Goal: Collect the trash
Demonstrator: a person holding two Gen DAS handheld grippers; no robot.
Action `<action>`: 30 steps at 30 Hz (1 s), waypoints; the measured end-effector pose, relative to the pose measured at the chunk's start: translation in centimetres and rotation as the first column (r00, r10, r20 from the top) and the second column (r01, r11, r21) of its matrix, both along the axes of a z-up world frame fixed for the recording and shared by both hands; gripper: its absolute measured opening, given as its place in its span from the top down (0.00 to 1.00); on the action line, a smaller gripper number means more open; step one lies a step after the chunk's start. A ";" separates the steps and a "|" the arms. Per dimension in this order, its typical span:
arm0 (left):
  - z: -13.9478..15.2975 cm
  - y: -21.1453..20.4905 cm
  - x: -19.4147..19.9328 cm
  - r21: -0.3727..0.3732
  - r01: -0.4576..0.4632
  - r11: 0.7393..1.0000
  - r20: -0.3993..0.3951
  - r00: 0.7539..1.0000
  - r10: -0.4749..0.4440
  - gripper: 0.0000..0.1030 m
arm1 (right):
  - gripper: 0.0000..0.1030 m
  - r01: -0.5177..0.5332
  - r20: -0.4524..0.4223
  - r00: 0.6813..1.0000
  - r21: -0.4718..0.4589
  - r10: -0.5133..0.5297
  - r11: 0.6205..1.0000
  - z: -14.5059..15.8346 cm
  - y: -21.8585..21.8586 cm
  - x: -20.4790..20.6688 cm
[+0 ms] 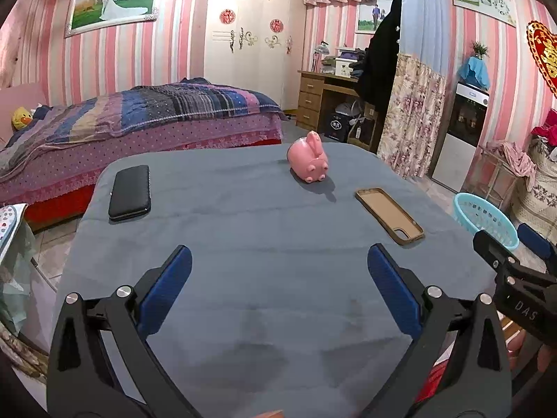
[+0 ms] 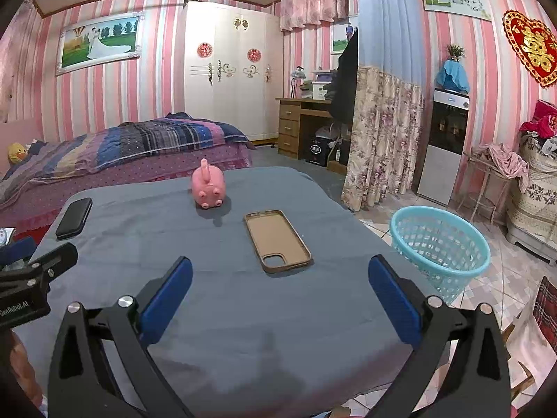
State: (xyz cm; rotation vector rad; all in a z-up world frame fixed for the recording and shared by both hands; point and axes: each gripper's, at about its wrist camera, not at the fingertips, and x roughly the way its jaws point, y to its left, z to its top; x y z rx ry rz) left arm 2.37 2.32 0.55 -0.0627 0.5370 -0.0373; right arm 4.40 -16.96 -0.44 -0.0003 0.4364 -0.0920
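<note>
A table under a blue-grey cloth (image 1: 243,230) (image 2: 216,299) carries a pink rabbit toy (image 1: 309,157) (image 2: 208,185), a brown phone case (image 1: 389,215) (image 2: 276,240) lying hollow side up, and a black case (image 1: 130,192) (image 2: 74,218) at the far left. A light blue mesh basket (image 1: 485,220) (image 2: 439,244) stands on the floor to the table's right. My left gripper (image 1: 279,254) is open over the near cloth with nothing between its fingers. My right gripper (image 2: 280,266) is open too, just short of the phone case. Each gripper shows at the edge of the other's view.
A bed (image 1: 139,122) with a striped quilt lies beyond the table on the left. A white wardrobe (image 1: 250,35), a wooden desk (image 1: 327,101) and a floral curtain (image 2: 383,132) stand behind. A water dispenser (image 2: 445,139) and piled laundry (image 2: 536,160) fill the right side.
</note>
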 end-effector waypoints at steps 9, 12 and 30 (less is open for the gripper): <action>0.4 0.1 -0.6 0.002 0.004 1.000 0.030 1.000 -0.004 0.05 | 0.04 -0.014 0.014 1.000 0.006 0.014 1.000 -0.1 0.5 -0.1; 0.5 0.2 -0.7 0.001 0.005 1.000 0.035 0.999 -0.005 0.05 | 0.04 -0.021 0.021 1.000 0.006 0.021 1.000 -0.1 0.6 -0.2; 0.7 0.4 -0.9 0.013 0.001 1.000 0.043 0.999 -0.002 0.05 | 0.04 -0.027 0.023 0.999 -0.004 0.027 1.000 -0.1 1.0 -0.1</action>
